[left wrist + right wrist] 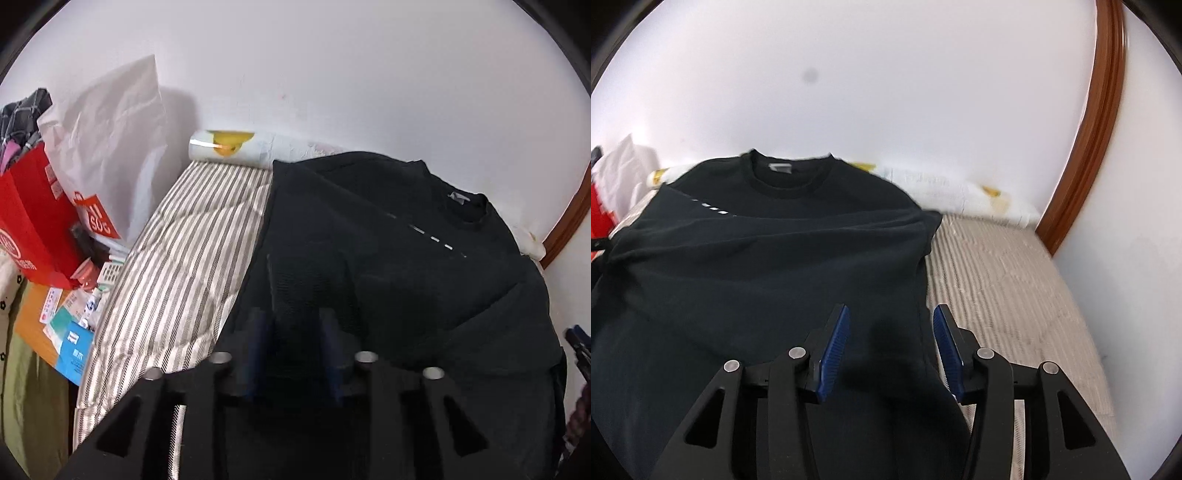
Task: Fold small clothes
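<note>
- Lying flat on the striped bed cover (177,258), the black T-shirt (768,266) has its collar (792,177) toward the far edge by the white wall (886,92), so its long axis runs from that edge back to the near edge.
- Its sleeves look folded in over the body; a short dashed white mark crosses the chest.
- The left gripper (295,343) sits low over the shirt's left side, its fingers (332,347) spread with a raised fold of dark cloth standing between them; whether the pads touch that fold cannot be told in the dark, blurred view.
- The right gripper (890,343) hangs above the shirt's right edge, its blue pads (833,354) spread apart and pressing on nothing.
- Open striped cover lies bare on both sides of the shirt: a wide strip to its left and another to its right, reaching a brown wooden frame (1086,147).
- A rolled white bundle with yellow marks (229,147) runs along the far edge against the wall.
- The left edge is crowded: a red paper bag (37,221), a white plastic bag (110,140) and loose packets (70,332) sit just beside it.
</note>
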A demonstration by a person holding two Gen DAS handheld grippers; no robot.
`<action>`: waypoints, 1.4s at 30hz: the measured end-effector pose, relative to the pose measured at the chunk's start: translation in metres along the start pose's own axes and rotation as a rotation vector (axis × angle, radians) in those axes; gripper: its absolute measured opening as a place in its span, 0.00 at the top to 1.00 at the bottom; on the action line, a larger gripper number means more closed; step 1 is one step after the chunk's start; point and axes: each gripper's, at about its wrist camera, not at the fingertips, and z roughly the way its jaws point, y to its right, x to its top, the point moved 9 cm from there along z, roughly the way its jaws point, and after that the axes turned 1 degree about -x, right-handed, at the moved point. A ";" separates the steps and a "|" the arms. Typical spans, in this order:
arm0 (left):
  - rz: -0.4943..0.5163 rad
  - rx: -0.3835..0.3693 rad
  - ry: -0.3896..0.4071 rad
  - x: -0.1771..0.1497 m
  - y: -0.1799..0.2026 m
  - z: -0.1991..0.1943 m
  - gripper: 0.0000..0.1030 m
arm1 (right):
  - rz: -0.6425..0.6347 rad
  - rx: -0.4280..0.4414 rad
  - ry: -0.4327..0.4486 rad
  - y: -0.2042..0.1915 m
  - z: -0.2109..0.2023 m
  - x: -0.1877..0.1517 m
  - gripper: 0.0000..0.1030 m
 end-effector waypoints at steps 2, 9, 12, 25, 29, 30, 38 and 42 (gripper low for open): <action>0.025 0.004 0.008 0.001 0.006 0.001 0.59 | 0.009 -0.018 -0.037 0.000 0.019 -0.005 0.54; 0.079 0.057 -0.034 -0.012 0.017 0.021 0.59 | 0.016 -0.075 -0.076 0.005 0.045 -0.022 0.55; 0.085 0.058 -0.029 -0.013 0.017 0.023 0.59 | 0.018 -0.088 -0.075 0.004 0.045 -0.024 0.52; 0.084 0.058 -0.039 -0.017 0.016 0.014 0.70 | 0.076 -0.010 -0.071 0.011 0.029 -0.030 0.52; 0.094 0.043 -0.027 -0.022 0.016 -0.006 0.75 | 0.049 -0.045 -0.005 0.014 -0.001 -0.031 0.52; 0.089 0.033 -0.019 -0.023 0.016 -0.012 0.75 | 0.059 -0.046 0.000 0.016 -0.008 -0.033 0.52; 0.101 -0.001 0.016 -0.051 0.028 -0.074 0.79 | 0.073 0.022 -0.029 0.013 -0.068 -0.060 0.54; 0.104 -0.021 0.011 -0.070 0.034 -0.098 0.79 | 0.065 0.046 -0.017 0.006 -0.101 -0.074 0.55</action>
